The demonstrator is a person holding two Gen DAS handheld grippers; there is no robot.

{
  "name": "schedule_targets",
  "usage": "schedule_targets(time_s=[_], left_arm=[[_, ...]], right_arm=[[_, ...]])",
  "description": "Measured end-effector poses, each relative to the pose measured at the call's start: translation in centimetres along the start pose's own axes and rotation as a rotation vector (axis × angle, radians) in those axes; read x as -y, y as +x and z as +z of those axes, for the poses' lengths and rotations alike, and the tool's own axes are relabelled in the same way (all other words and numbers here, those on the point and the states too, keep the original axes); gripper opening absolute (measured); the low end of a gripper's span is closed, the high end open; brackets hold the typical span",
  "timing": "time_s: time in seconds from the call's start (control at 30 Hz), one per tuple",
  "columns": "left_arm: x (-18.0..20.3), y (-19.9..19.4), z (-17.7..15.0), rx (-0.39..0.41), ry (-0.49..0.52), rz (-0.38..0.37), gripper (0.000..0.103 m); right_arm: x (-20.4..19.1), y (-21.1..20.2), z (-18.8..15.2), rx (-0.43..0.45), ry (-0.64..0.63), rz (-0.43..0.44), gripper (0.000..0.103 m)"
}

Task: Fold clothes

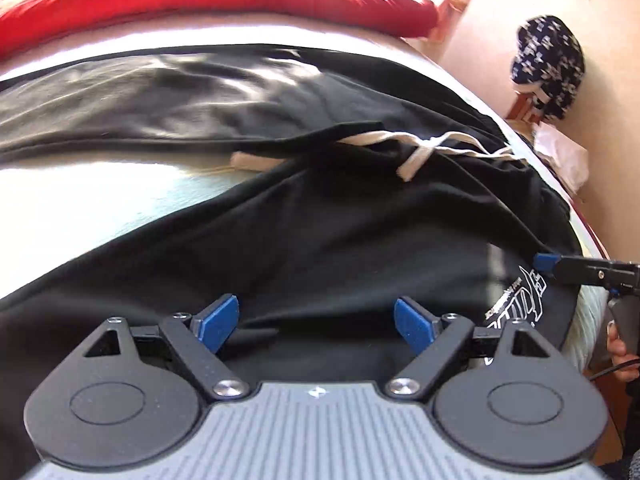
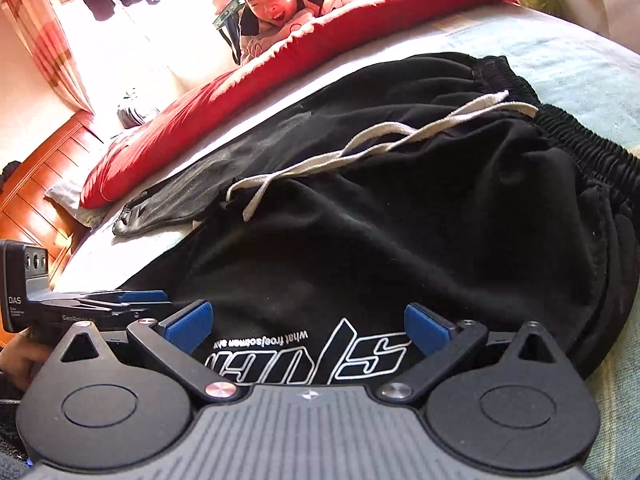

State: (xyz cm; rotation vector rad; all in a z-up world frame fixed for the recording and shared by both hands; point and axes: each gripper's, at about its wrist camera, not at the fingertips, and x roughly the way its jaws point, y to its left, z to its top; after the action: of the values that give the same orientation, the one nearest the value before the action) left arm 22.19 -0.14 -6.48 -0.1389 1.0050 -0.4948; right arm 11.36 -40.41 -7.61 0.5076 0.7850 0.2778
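Soft black shorts with a ribbed elastic waistband and flat cream drawstring lie rumpled on the bed. Left tool and right tool both gape, blue pads spread.

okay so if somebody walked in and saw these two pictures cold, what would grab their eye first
Probably the black drawstring trousers spread across the pale bed, with the off-white cord trailing over the elastic waist and a white outlined logo at the near edge. Next, the red quilt bunched along the far side, with a person leaning on it. Both grippers, left and right, sit open at the trousers' near edge.
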Motion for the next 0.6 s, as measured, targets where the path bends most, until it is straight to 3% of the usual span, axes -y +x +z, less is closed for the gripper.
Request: schedule_targets(time_s=[0.1, 0.2, 0.33, 0.43, 0.5, 0.6], left_arm=[[-0.7, -1.5, -2.3, 0.015, -0.078, 0.082, 0.086], [-0.7, -2.9, -2.6, 0.038, -0.096, 0.167, 0.086], [-0.5, -3.0, -3.6, 0.032, -0.128, 0.166, 0.086], [-0.8, -3.4, -5.0, 0.035, -0.139, 0.164, 0.086], [-1.3, -4.2, -5.7, 0.05, -0.161, 0.18, 0.086], [-1.9, -5.7, -6.5, 0.077, -0.193, 0.211, 0.086]], right_arm=[[0.8, -1.5, 0.0, -0.014, 0.004, 0.074, 0.103], [0.6, -2.6, 1.8, 0.039, -0.04, 0.11, 0.103], [0.9, -1.0, 5.7, 0.109, -0.047, 0.049, 0.103], [2.9, 2.2, 7.3, 0.056, -0.01, -0.005, 0.103], [4.8, 3.7, 7.5, 0.019, 0.008, -0.129, 0.102], [5.6, 2.9, 7.5, 0.033, 0.021, -0.116, 0.102]])
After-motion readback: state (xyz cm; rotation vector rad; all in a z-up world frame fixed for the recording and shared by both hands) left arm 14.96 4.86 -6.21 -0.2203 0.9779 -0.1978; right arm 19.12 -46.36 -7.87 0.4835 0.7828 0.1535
